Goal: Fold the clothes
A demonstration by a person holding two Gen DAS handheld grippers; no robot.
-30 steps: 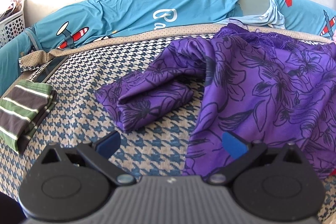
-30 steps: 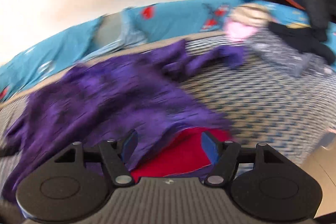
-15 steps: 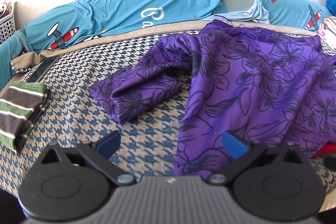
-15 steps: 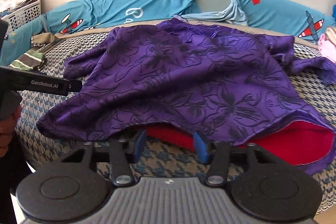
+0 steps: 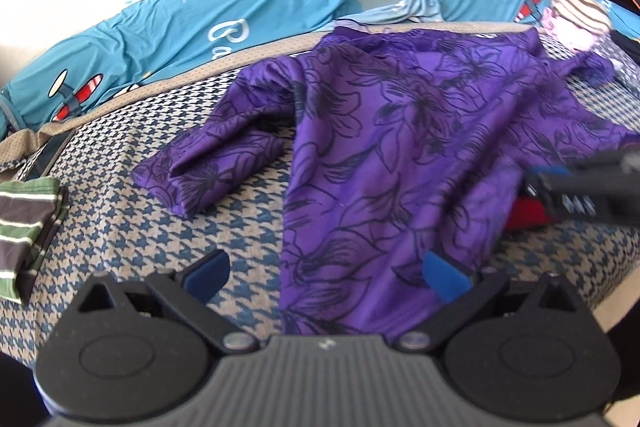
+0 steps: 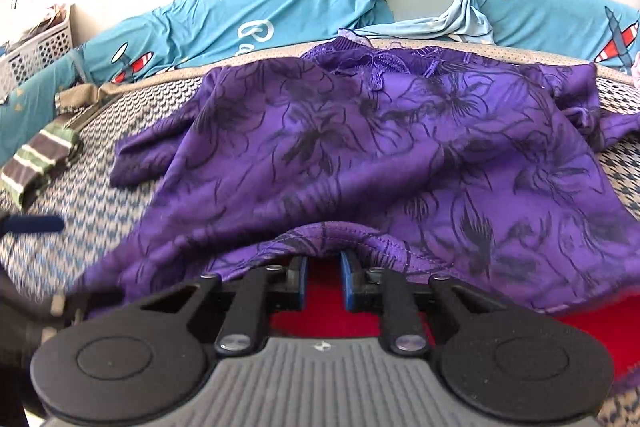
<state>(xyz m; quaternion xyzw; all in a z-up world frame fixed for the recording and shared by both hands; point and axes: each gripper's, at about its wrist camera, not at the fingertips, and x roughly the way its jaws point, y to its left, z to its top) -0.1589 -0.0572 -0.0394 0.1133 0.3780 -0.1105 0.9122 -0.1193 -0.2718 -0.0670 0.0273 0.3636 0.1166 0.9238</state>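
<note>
Purple floral garment [image 6: 400, 155] spread across the houndstooth bed cover [image 5: 132, 227], its lace neckline toward the far edge and its hem toward the cameras; one sleeve [image 5: 208, 175] lies folded out to the left on the cover. Right gripper [image 6: 324, 277] at the near hem: its jaws have just been closing and now stand narrowly apart with a small gap between the blue pads [image 6: 347, 279]; the hem drapes over the fingertips, so whether any cloth is pinched cannot be told from this view. A red garment [image 6: 320, 311] lies directly beneath the purple one, visible under the raised hem. Left gripper [image 5: 324, 273] with jaws wide apart and holding nothing, poised over the left side edge of the purple garment, one blue pad [image 5: 444, 273] above the cloth and the other above bare cover. A striped folded item [image 5: 24, 227] rests near the left edge of the bed; a blue aeroplane-print sheet [image 5: 240, 15] lines the far side
</note>
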